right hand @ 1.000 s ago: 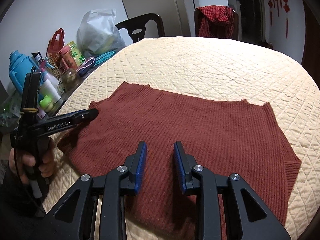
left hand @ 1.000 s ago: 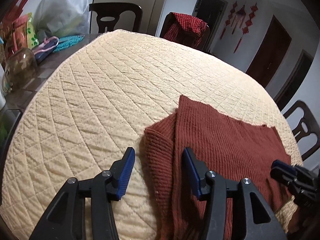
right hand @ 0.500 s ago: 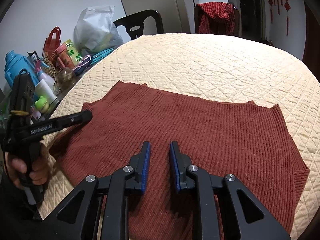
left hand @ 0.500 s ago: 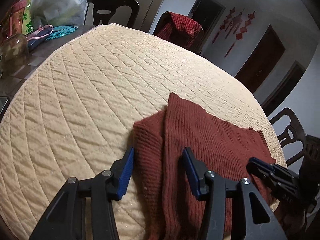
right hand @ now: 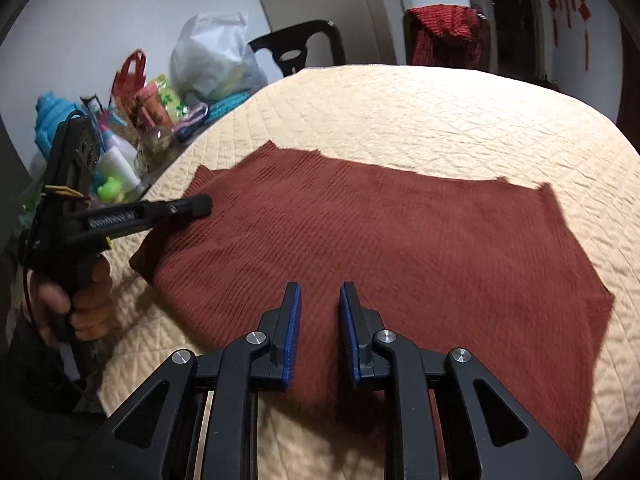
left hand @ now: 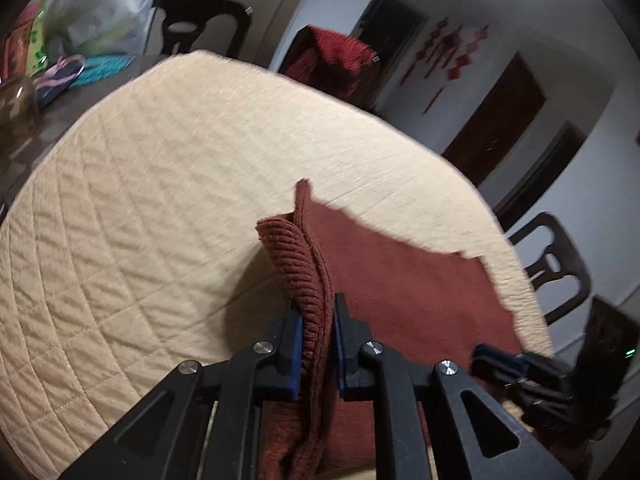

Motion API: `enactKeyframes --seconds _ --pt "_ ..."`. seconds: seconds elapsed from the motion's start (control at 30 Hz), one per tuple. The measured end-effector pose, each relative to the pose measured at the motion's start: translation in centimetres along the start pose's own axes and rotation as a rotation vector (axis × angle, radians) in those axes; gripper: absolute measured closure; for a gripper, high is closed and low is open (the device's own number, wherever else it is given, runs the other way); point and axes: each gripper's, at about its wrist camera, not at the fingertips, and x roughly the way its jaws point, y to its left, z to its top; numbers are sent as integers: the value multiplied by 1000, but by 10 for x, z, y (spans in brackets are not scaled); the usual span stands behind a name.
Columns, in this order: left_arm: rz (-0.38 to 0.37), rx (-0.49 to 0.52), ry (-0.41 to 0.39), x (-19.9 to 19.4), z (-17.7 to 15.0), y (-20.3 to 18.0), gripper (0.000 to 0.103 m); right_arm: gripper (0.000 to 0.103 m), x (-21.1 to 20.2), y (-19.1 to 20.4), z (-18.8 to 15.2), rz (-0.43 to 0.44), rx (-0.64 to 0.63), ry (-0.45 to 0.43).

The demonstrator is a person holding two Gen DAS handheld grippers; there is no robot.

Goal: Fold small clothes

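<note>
A rust-red ribbed knit garment (right hand: pixel 400 248) lies spread on the cream quilted table cover (right hand: pixel 440 112). My left gripper (left hand: pixel 316 316) is shut on the garment's left sleeve edge (left hand: pixel 304 264), bunched and lifted a little off the cover; it also shows in the right wrist view (right hand: pixel 200 206) at the garment's left side. My right gripper (right hand: pixel 320 304) hovers over the garment's near edge, jaws narrowly apart with nothing between them. In the left wrist view it shows at the lower right (left hand: pixel 488 360).
Clutter stands at the table's left: a white plastic bag (right hand: pixel 212 60), a red bag (right hand: pixel 128 76), bottles (right hand: pixel 116 164), a blue jug (right hand: pixel 48 120). Dark chairs (right hand: pixel 300 44) stand around; one holds a red checked cloth (right hand: pixel 444 32). Another chair (left hand: pixel 556 260) stands at right.
My left gripper has closed on the sleeve edge and raised it. My right gripper has narrowed and moved down toward the garment's near edge.
</note>
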Motion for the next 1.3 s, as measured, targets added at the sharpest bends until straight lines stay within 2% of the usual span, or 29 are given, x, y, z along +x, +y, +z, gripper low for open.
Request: enactKeyframes --seconds 0.2,0.4,0.5,0.63,0.77,0.83,0.9,0.97,1.07,1.13,1.2,1.3 --pt "-117 61 -49 -23 27 -59 89 83 -34 -27 -9 -53 67 -73" --pt "-202 155 -25 -7 40 -134 89 83 -66 -55 -23 -108 146 -131" --pt "-233 181 25 19 37 -166 89 83 -83 -69 -34 -136 191 -152" --pt "-248 198 128 65 18 -196 89 83 -103 -90 -50 -174 250 -175" --pt "-245 231 276 116 -13 -217 87 83 -116 -107 -63 -189 307 -184" --pt "-252 238 324 129 -22 -221 86 83 -119 -113 -67 -184 331 -186" --pt "-277 241 305 117 -23 -222 85 82 -121 -118 -70 -176 354 -190" --pt "-336 246 279 98 -17 -224 79 83 -125 -123 -72 -157 378 -204" --pt "-352 287 190 66 -5 -222 77 82 -128 -129 -72 -93 416 -231" --pt "-324 295 150 51 0 -212 76 80 -130 -130 -69 -25 428 -253" --pt "-255 320 102 39 1 -196 76 65 -129 -126 -68 30 438 -258" --pt "-179 310 97 35 -2 -169 76 63 -123 -123 -65 142 463 -244"
